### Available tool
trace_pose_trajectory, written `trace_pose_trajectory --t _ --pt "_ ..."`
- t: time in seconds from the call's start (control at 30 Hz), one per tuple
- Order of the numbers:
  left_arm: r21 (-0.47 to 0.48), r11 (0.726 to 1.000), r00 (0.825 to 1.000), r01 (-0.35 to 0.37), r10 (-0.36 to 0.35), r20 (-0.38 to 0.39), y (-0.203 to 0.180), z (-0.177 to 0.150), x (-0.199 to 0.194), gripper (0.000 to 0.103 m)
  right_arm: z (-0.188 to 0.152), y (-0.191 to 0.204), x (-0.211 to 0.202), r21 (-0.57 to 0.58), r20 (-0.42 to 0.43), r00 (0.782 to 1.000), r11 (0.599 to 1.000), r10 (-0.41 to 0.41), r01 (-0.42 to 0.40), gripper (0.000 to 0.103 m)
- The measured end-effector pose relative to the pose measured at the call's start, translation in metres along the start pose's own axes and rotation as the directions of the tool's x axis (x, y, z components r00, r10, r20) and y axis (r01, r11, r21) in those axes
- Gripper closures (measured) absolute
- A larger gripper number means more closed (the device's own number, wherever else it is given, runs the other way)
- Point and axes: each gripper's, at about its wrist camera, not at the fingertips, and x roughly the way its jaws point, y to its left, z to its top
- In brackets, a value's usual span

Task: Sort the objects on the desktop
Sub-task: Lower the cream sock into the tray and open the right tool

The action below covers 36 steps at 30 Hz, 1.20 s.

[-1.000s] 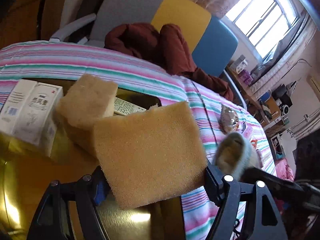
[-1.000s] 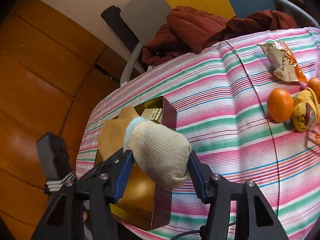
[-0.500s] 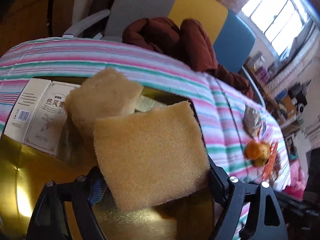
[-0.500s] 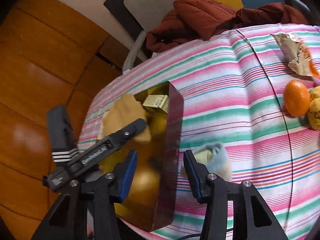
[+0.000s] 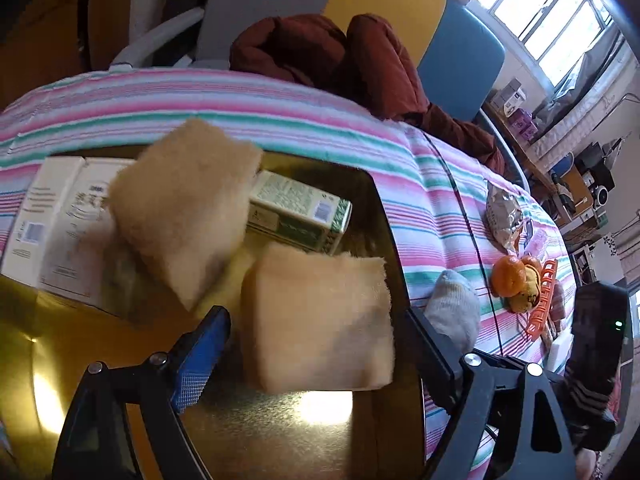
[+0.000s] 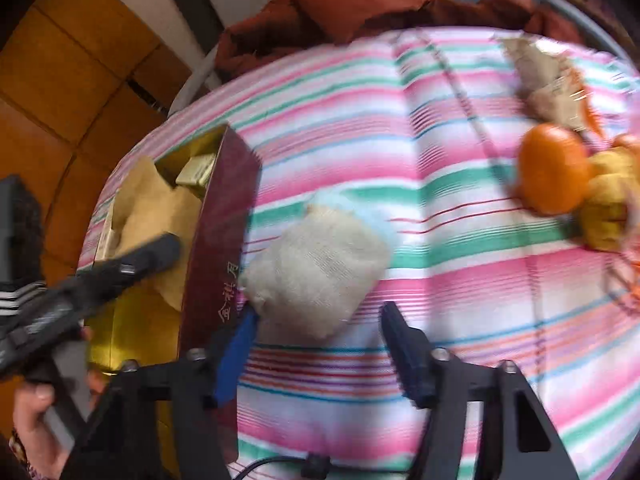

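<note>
A gold-lined box with dark red walls (image 5: 384,216) (image 6: 224,216) sits at the table's left end. Inside lie two yellow sponges (image 5: 320,316) (image 5: 180,208), a green carton (image 5: 300,212) and a white carton (image 5: 52,220). My left gripper (image 5: 316,340) is open over the box, its jaws apart on either side of the near sponge, which lies loose on the box floor. A rolled white sock (image 6: 316,272) (image 5: 452,312) lies on the striped cloth just outside the box wall. My right gripper (image 6: 320,348) is open right behind the sock.
Oranges (image 6: 552,168) (image 5: 508,276), a yellow item (image 6: 608,208) and a snack bag (image 6: 552,80) lie on the cloth to the right. An orange plastic rack (image 5: 544,300) sits beyond them. A chair with a red jacket (image 5: 328,48) stands behind the table.
My left gripper opened and let the sponge drop into the box. My right gripper opened and dropped the sock onto the cloth beside the box, then moved lower towards it.
</note>
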Motion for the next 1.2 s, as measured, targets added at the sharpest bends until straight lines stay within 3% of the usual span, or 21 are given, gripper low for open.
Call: trace_pose_trajectory --t 0.2,0.27,0.3,0.33,0.43,0.5,0.57,0.6,0.8,0.93,1.07,1.2 --pt "0.062 0.996 0.998 -0.061 0.059 0.031 0.0 -0.005 -0.008 0.017 0.001 -0.004 -0.008 -0.013 0.057 0.998 1.0 0.018 -0.017 0.063" --pt "0.056 0.997 0.999 -0.047 0.045 0.029 0.003 -0.004 -0.005 0.019 0.002 -0.005 -0.019 -0.006 0.081 0.996 0.999 0.034 -0.034 0.065" --pt "0.055 0.998 0.999 -0.033 0.032 0.018 0.002 -0.005 -0.001 0.02 0.003 -0.004 -0.025 -0.011 0.094 0.995 0.999 0.046 -0.045 0.072" --pt "0.06 0.998 0.999 -0.033 0.033 0.007 0.001 -0.006 0.002 0.021 0.002 -0.001 -0.032 -0.033 0.112 0.992 0.998 0.055 -0.052 0.089" --pt "0.063 0.998 1.0 -0.025 0.024 0.014 0.0 -0.006 0.008 0.021 0.002 0.012 -0.043 -0.094 0.143 0.99 0.996 0.019 -0.005 0.09" --pt "0.045 0.998 0.998 -0.044 0.043 0.038 0.001 -0.002 0.006 0.025 0.01 0.014 -0.042 -0.09 0.132 0.991 0.996 0.037 -0.025 0.087" --pt "0.05 0.995 0.994 -0.09 0.087 0.059 0.002 0.001 0.005 0.025 0.012 0.009 -0.041 -0.047 0.131 0.991 0.998 0.041 -0.035 0.048" --pt "0.059 0.993 0.992 -0.106 0.102 0.068 0.002 0.004 0.007 0.025 0.016 0.009 -0.036 -0.021 0.13 0.991 1.0 0.016 -0.014 0.016" --pt "0.04 0.997 0.996 -0.06 0.057 0.071 0.0 0.016 0.012 0.026 0.027 -0.008 -0.005 0.105 0.051 0.995 0.991 -0.089 0.083 0.021" --pt "0.031 0.999 0.997 -0.039 0.037 0.074 -0.002 0.012 -0.001 0.025 0.031 -0.013 0.009 0.116 0.022 1.0 0.993 0.021 -0.023 0.047" --pt "-0.006 1.0 0.994 -0.018 0.018 0.105 0.003 0.005 -0.023 0.025 0.033 -0.012 0.005 0.105 0.032 0.999 0.994 0.036 -0.039 0.05" --pt "-0.041 0.997 0.988 -0.059 0.064 0.143 0.014 -0.006 -0.045 0.032 0.033 -0.012 -0.019 0.118 0.095 0.992 0.989 0.079 -0.09 0.05"
